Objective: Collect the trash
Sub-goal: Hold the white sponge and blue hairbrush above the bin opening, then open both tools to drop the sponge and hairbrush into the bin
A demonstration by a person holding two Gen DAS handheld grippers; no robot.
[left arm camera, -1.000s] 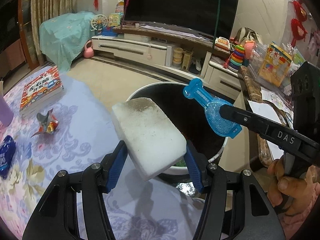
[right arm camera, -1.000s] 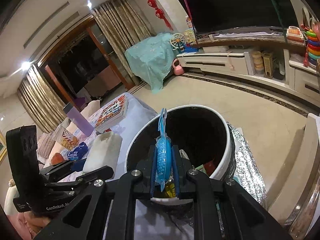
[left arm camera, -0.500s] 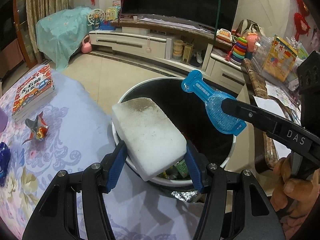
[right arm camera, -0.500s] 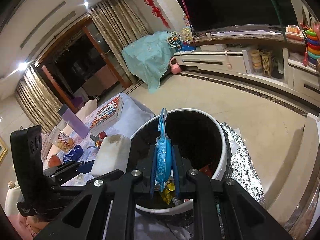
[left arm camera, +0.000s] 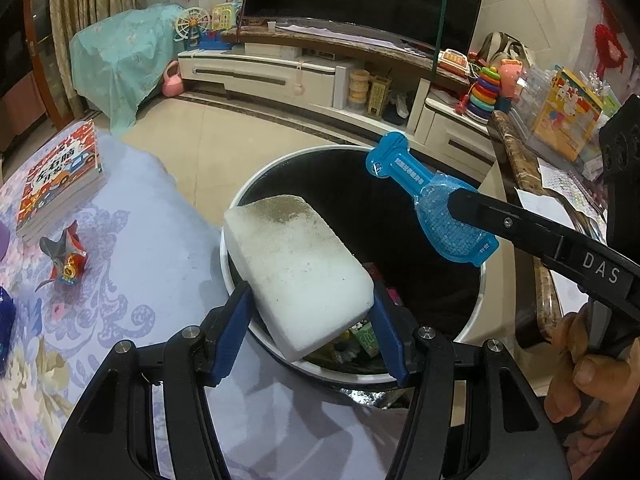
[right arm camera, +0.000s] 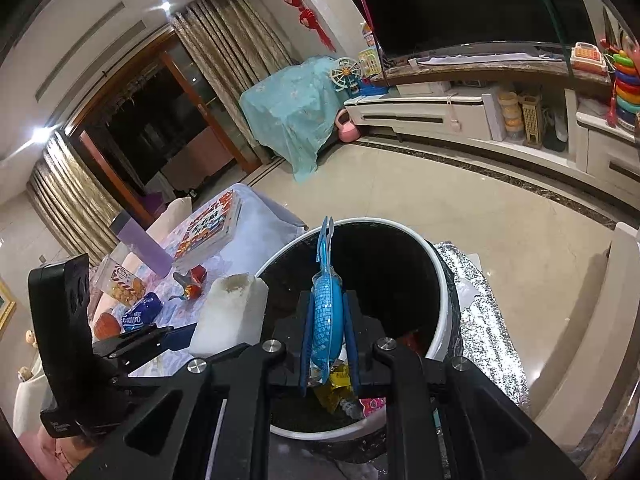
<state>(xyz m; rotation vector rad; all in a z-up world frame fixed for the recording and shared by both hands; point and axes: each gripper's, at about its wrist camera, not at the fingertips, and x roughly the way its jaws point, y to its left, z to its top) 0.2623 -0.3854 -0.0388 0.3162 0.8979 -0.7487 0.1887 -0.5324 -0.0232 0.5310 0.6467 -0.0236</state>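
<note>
My left gripper (left arm camera: 310, 304) is shut on a white sponge block (left arm camera: 296, 268) with a dirty far end, held over the near rim of the round bin (left arm camera: 476, 304). The bin has a white rim and black liner with wrappers at the bottom. My right gripper (right arm camera: 326, 320) is shut on a blue plastic blister pack (right arm camera: 326, 312), held above the bin's opening (right arm camera: 444, 292). The pack also shows in the left wrist view (left arm camera: 432, 200), and the sponge in the right wrist view (right arm camera: 230, 312).
A floral tablecloth table (left arm camera: 120, 280) lies left of the bin, with a crumpled red wrapper (left arm camera: 66, 258), a book (left arm camera: 60, 184), a blue packet (right arm camera: 140, 314), a snack bag (right arm camera: 124, 284) and a purple bottle (right arm camera: 142, 246). A brown-edged counter (left arm camera: 528, 208) stands right.
Both grippers have moved forward with their loads, so the sponge and the blue pack now sit further over the bin's opening.
</note>
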